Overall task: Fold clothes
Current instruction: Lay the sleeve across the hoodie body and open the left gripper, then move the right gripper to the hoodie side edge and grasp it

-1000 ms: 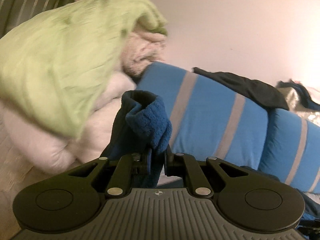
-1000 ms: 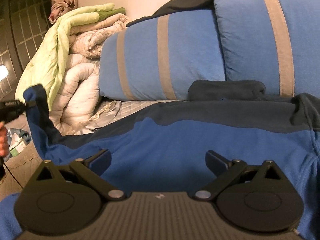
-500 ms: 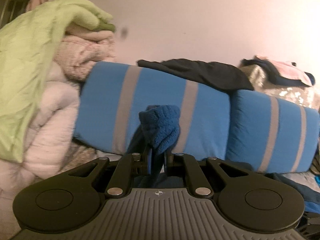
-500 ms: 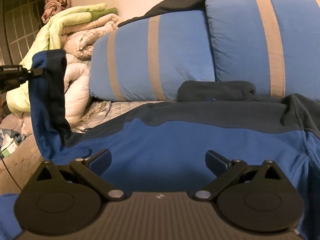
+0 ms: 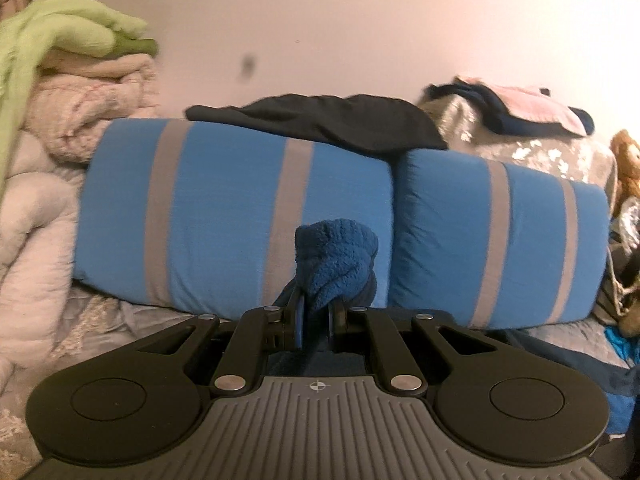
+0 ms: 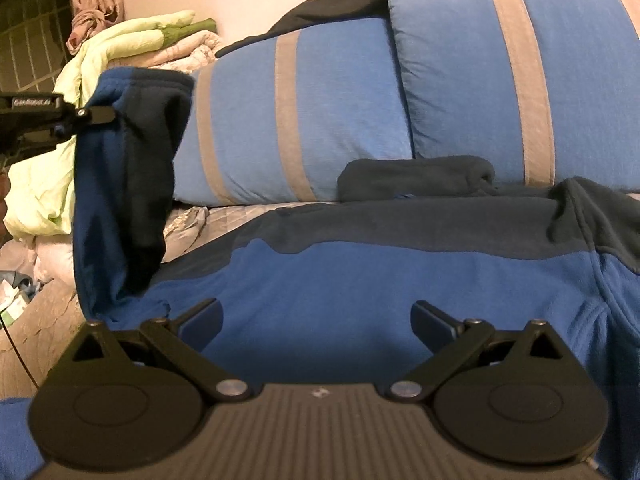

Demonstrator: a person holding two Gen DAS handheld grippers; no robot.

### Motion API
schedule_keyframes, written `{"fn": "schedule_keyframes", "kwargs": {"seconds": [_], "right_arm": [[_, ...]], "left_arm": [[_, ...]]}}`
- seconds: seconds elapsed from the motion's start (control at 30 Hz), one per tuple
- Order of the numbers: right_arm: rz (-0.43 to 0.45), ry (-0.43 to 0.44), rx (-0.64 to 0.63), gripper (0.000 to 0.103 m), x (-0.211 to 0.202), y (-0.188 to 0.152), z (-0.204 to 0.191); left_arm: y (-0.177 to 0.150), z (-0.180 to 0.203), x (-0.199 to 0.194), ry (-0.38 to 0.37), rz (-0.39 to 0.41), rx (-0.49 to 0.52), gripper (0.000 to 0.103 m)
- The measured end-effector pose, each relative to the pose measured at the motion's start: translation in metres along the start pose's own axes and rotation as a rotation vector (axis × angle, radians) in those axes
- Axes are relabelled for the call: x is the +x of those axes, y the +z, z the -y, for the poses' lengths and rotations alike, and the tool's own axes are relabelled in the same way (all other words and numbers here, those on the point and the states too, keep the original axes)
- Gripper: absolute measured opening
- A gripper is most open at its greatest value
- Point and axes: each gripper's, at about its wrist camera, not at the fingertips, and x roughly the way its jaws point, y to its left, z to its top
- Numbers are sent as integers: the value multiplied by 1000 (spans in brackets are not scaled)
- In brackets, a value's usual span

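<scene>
A blue fleece top [image 6: 360, 280] with a dark navy yoke lies spread on the bed in the right wrist view. Its left sleeve [image 6: 124, 184] hangs lifted off the bed, pinched at the cuff by my left gripper [image 6: 108, 114] at the far left. In the left wrist view the bunched blue cuff [image 5: 336, 260] sticks up between the fingers of my left gripper [image 5: 316, 312], which is shut on it. My right gripper [image 6: 316, 320] hovers low over the top's body, wide open with nothing between its fingers.
Two blue pillows with grey stripes [image 5: 232, 216] [image 6: 516, 68] lean against the wall, a black garment [image 5: 332, 124] draped over them. A pile of cream and green quilts [image 5: 48, 112] rises at the left. More clothes [image 5: 528, 108] and a plush toy [image 5: 628, 160] sit far right.
My left gripper has lifted the sleeve cuff higher and swung right, from facing the quilt pile to facing the pillows. The right gripper has stayed open and nearly still.
</scene>
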Motion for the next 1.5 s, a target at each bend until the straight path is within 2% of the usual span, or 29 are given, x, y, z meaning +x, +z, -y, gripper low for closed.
{"fn": "schedule_keyframes", "kwargs": {"seconds": [0.27,0.33,0.4,0.43,0.47,0.57,0.73,0.93,1.2,1.27,1.37,1.5], "right_arm": [[-8,-16,-14,103,1,0,0],[-13,-25,-29,103,2,0,-2],[-19,-37,-47,103,3,-1,-3],[-25,-45,-57,103,4,-1,-4],[-32,-56,-68,103,6,-1,-4],[-56,-88,-94,103,10,-2,-5],[-68,-112,-108,103,11,-4,-4],[-76,-132,-151,103,11,-7,-9],[-80,-155,-223,103,12,-10,-17],[-86,-162,-272,103,14,-11,-22],[-114,-182,-418,103,20,-13,-36],[-139,-175,-694,102,28,-16,-58]], "left_arm": [[-6,45,23,-75,-54,94,11],[-10,56,32,-100,-88,132,15],[-15,66,43,-142,-135,179,40],[-19,69,44,-159,-148,197,64],[-22,73,46,-177,-161,215,79],[-29,80,45,-223,-181,247,79],[-29,64,30,-241,-167,203,79],[-34,15,12,-154,-158,154,79],[-59,-61,-17,-43,-194,73,79],[-65,-78,-25,-17,-194,51,79],[-75,-99,-37,10,-192,23,79],[-89,-118,-51,37,-185,8,79]]}}
